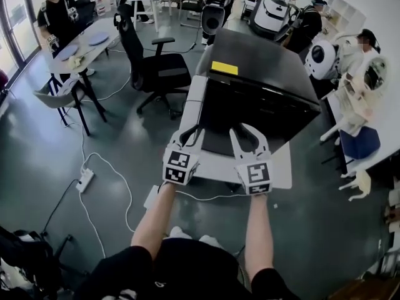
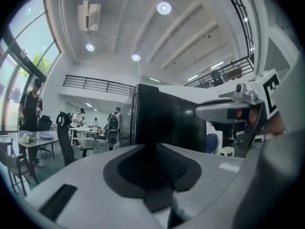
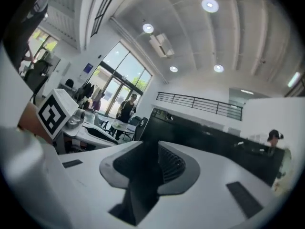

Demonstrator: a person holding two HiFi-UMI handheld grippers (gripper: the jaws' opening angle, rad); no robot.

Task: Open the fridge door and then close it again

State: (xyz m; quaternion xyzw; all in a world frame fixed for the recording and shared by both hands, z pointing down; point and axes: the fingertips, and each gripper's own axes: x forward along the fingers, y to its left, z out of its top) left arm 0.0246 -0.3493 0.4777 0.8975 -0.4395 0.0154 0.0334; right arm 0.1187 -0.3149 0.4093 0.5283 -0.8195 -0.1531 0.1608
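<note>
Bare forearms [image 1: 156, 220] reach up from the bottom of the head view, each hand carrying a gripper. The left gripper [image 1: 192, 135] and right gripper [image 1: 247, 133] sit side by side over a white ledge [image 1: 206, 167], both pointing at the dark front of the black fridge [image 1: 262, 86] just ahead. The fridge's door looks shut, and a yellow note [image 1: 224, 67] lies on its top. The right gripper's jaws stand clearly apart in a V, while the left's are much closer together. A black office chair [image 1: 153, 61] stands to the left of the fridge, and a white power strip [image 1: 85, 180] lies on the grey floor.

From the left gripper view, the left gripper [image 2: 153, 149] has only a thin slit between its dark pads, with nothing in it. The fridge [image 2: 167, 123] rises straight beyond the tips, and the right gripper [image 2: 233, 109] shows at the right.

From the right gripper view, the right gripper [image 3: 155, 149] has a wider dark gap between its pads, also holding nothing. The fridge [image 3: 205, 132] stretches across behind, and the left gripper [image 3: 76, 128] appears at the left.
</note>
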